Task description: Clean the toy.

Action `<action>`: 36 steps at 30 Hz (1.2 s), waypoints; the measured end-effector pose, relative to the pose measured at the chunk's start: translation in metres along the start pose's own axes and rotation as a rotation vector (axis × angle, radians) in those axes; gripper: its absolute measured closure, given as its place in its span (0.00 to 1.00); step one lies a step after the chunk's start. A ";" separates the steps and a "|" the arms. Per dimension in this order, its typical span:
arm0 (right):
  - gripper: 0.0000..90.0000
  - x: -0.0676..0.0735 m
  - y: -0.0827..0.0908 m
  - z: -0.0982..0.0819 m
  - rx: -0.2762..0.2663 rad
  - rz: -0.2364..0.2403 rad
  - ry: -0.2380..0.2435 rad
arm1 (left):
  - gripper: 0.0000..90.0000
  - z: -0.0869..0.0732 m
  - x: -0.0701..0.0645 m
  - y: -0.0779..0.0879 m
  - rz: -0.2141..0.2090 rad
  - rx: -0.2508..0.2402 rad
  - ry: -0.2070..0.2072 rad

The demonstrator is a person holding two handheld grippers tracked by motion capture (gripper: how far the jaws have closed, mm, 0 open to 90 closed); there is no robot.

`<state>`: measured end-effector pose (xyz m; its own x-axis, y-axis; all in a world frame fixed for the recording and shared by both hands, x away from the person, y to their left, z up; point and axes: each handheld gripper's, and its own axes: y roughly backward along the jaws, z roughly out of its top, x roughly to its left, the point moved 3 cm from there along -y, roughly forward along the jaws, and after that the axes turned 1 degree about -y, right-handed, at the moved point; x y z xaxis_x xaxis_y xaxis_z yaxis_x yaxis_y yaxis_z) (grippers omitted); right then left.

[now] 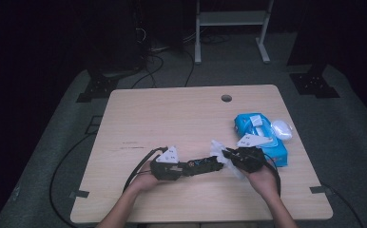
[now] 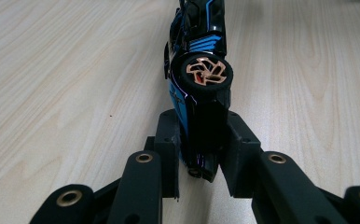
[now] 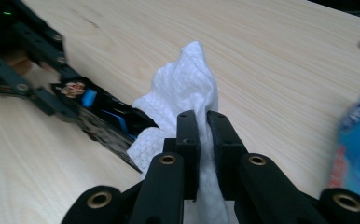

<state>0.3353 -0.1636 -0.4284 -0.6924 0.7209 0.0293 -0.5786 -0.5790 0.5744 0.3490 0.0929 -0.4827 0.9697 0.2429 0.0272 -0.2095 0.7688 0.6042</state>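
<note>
Dim high view with dark surroundings; gripper views brighter, edges blurred.

From overhead I look forward and down on the pale wooden table (image 1: 172,114). Both gripper cameras sit low and close, sharing the black-and-blue toy car (image 2: 199,93) between them.

Toy car (image 2: 201,88) between left tongs' black jaws: black with blue stripes, copper-spoked wheel. Wipe (image 3: 183,93) in right tongs: white, dimpled weave. Wipe pack (image 1: 262,135) beside right tongs: bright blue. Table (image 1: 172,118): pale woodgrain.
</note>
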 end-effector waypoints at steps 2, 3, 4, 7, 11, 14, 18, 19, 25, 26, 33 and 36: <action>0.92 0.006 -0.006 0.000 0.011 0.017 0.013 | 0.78 0.000 0.000 0.000 -0.001 -0.001 0.002; 0.92 0.007 -0.009 -0.001 0.021 0.020 0.015 | 0.78 -0.001 0.000 0.001 -0.001 -0.001 0.003; 0.92 0.006 -0.010 -0.002 0.029 0.018 0.015 | 0.78 -0.001 0.000 0.001 -0.001 0.000 0.001; 0.92 -0.005 -0.008 -0.008 0.033 -0.016 -0.006 | 0.78 -0.001 0.001 0.001 -0.002 -0.001 0.004; 0.92 -0.019 -0.002 -0.011 0.032 -0.038 -0.054 | 0.78 -0.001 0.001 0.001 -0.002 -0.002 0.004; 0.92 -0.011 -0.003 -0.004 0.013 -0.012 -0.036 | 0.78 0.000 0.000 0.001 -0.003 0.001 0.000; 0.92 0.000 -0.013 -0.002 0.035 0.015 -0.006 | 0.78 0.000 0.000 0.001 -0.002 -0.003 0.004; 0.92 0.002 -0.014 -0.002 0.027 0.007 -0.008 | 0.78 0.000 0.000 0.001 -0.002 -0.007 0.003; 0.92 0.028 -0.028 0.007 0.023 0.065 0.040 | 0.78 0.001 0.000 0.001 0.003 -0.003 -0.003; 0.92 0.033 -0.032 0.009 0.022 0.080 0.044 | 0.78 0.001 0.000 0.001 0.003 -0.004 -0.001; 0.92 0.071 -0.056 0.024 0.014 0.169 0.104 | 0.78 0.002 -0.001 0.002 0.012 0.005 -0.018; 0.92 0.067 -0.054 0.023 0.017 0.158 0.105 | 0.79 0.001 -0.001 0.002 0.013 0.004 -0.014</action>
<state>0.3302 -0.0755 -0.4383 -0.8158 0.5773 0.0350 -0.4525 -0.6746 0.5832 0.3475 0.0939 -0.4805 0.9686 0.2445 0.0460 -0.2214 0.7631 0.6072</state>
